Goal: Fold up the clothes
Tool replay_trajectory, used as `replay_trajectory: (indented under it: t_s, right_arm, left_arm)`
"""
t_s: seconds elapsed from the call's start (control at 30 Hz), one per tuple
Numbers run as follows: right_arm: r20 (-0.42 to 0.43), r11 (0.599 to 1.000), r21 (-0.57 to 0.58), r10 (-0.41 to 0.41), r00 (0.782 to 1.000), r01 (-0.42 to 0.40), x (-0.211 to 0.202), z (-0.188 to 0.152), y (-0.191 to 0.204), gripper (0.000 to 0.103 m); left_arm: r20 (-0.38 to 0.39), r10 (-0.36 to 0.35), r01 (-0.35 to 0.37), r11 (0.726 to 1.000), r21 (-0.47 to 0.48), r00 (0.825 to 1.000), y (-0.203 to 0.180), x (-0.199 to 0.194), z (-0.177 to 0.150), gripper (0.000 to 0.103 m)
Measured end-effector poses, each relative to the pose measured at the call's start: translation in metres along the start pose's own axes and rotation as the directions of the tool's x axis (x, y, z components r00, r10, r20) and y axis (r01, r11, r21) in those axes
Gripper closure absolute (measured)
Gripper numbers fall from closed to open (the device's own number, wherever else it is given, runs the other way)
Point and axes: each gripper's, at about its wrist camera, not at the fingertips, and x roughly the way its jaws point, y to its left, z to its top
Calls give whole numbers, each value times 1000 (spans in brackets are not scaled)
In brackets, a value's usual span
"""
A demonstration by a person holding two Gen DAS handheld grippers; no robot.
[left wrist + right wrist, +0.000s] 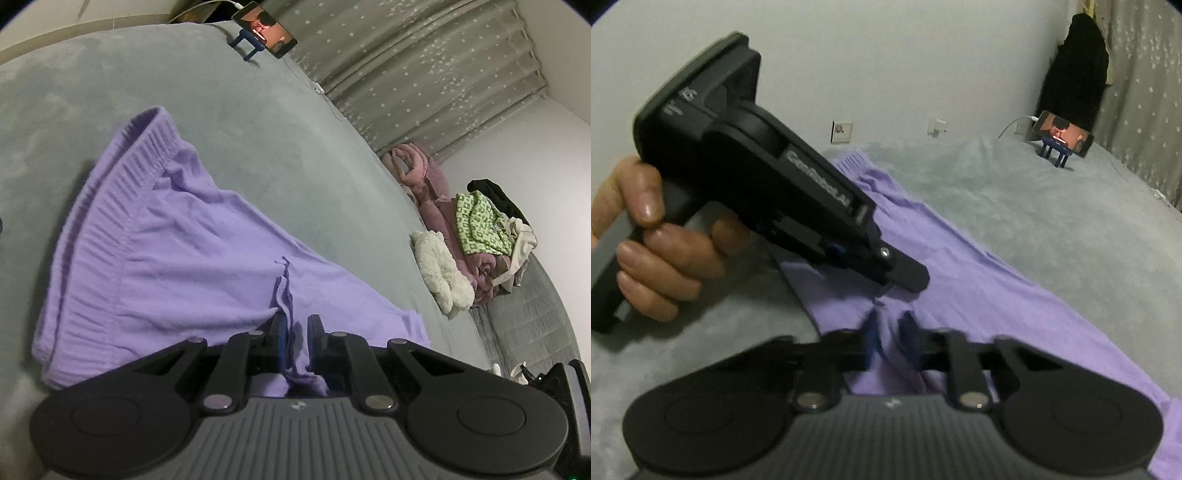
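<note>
One blurred "Gen…" label on left gripper [908,280]

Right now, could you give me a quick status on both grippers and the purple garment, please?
Left gripper shut on purple garment. Right gripper shut on same cloth beside it. Garment spread flat on grey bed. Nothing in the way.

Both wrist views look down, close over the same purple garment [177,258].

light: dim, even indoor | blur: right view smeared — left sharp | edges: fisheye-curved, dark corners
</note>
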Motion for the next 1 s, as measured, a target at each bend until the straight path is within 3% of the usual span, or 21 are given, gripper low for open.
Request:
replay_trajectory:
  t_s: [0.23,0.47,0.57,0.67,0.7,0.77,1.0]
  right_arm:
    - [82,994,-7,-112,990,113,-19,-11,15,96]
    - [138,986,-14,-162,977,165,-24,-5,26,96]
    - [137,980,-53,-185,973,193,-21,-8,34,96]
    - [142,977,-65,-191,971,202,-18,-10,37,96]
    - [144,976,-68,-194,970,205,-18,-10,37,96]
    - [150,975,-71,-201,968,213,-17,-8,36,96]
    - [184,962,-42,-259,948,271,-24,5,40,96]
  left_arm:
    - [-4,7,-7,999,-49,1000,0,3,0,91]
    - [-2,-46,46,991,-129,999,2,6,2,76]
    - [-3,-38,38,990,-133,999,0,8,3,75]
    - [3,-11,11,995,-104,1000,-7,11,3,78]
    - [7,6,-6,996,-88,1000,-10,12,3,90]
    - [12,42,-42,998,-51,999,-15,14,2,102]
    - [105,87,-95,993,76,991,-37,2,9,103]
